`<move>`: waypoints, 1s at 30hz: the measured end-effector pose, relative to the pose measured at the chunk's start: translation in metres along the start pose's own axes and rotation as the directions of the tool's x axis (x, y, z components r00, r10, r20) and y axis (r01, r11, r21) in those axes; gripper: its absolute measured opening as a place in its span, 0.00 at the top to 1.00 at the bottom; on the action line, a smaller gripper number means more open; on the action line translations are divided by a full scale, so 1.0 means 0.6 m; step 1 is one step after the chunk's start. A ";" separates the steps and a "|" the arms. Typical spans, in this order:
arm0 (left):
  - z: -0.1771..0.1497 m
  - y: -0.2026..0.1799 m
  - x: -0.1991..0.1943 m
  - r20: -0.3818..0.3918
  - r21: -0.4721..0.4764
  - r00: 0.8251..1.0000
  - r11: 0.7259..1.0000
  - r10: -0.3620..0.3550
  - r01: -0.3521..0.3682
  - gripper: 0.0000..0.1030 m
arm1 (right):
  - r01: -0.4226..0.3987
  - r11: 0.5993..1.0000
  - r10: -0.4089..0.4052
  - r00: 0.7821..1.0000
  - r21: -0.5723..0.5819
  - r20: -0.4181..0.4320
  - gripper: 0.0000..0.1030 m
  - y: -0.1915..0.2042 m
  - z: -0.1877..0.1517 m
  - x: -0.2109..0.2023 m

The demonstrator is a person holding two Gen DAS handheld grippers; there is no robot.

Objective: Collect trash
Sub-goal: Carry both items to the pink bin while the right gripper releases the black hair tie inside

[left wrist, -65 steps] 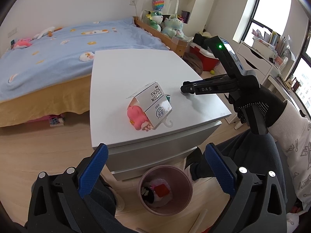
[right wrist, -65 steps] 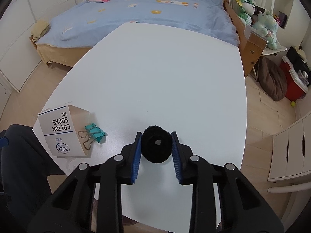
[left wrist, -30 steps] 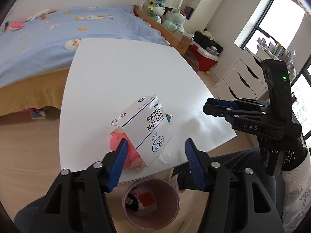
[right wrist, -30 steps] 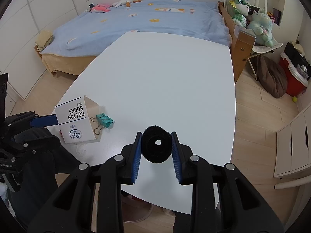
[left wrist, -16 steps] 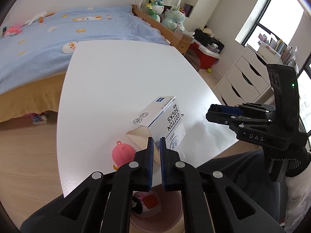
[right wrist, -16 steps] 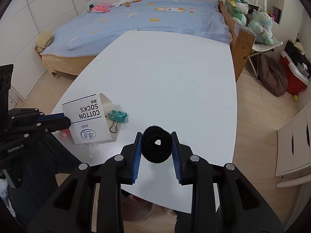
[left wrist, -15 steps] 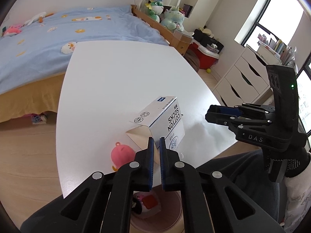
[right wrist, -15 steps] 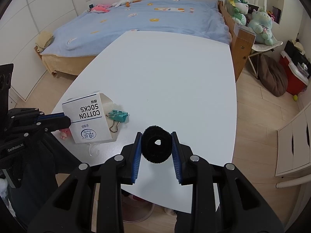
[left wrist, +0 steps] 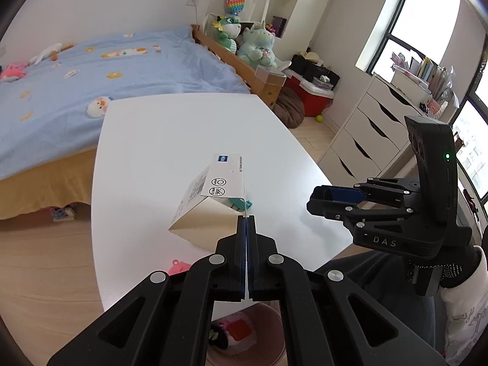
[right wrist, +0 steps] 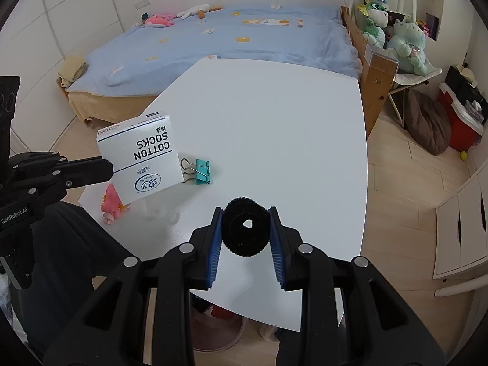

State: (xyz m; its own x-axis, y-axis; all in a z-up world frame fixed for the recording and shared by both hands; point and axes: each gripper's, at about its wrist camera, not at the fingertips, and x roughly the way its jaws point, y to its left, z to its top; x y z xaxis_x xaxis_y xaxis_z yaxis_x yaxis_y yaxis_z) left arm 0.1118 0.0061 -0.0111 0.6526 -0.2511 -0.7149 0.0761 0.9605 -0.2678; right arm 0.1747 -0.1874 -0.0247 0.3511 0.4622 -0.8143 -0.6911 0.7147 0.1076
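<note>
The left claw pinches the sock box, lifted at nine o'clock. The right claw hugs a black scrunchie. Next, I think: lower the box into the bin at six o'clock.

The sock box hangs above the table's near left corner, pinched in the left gripper. A binder clip lies on the table just right of it, a toy figure below it at the edge. The bin stands under the table's near edge, the bed behind
</note>
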 end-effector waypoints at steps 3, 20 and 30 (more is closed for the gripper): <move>0.005 -0.004 -0.013 0.015 0.014 1.000 1.000 0.008 -0.008 1.00 | -0.008 1.000 0.008 1.000 0.000 0.014 0.72 0.005 0.000 -0.011; -0.029 -0.057 -0.131 0.083 0.125 0.997 0.992 0.004 -0.015 1.00 | -0.065 0.996 0.071 0.992 -0.057 0.100 0.72 0.074 -0.047 -0.115; -0.088 -0.074 -0.164 0.081 0.128 0.997 0.992 -0.016 0.006 1.00 | -0.100 0.991 0.108 0.990 -0.091 0.094 0.72 0.118 -0.125 -0.159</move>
State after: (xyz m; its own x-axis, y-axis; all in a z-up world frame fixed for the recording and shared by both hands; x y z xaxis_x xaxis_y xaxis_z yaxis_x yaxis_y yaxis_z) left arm 0.0042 -0.0182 0.0371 0.7100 -0.2559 -0.6560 0.1757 0.9665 -0.1869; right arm 0.0450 -0.2200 0.0177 0.3323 0.5843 -0.7404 -0.7772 0.6144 0.1361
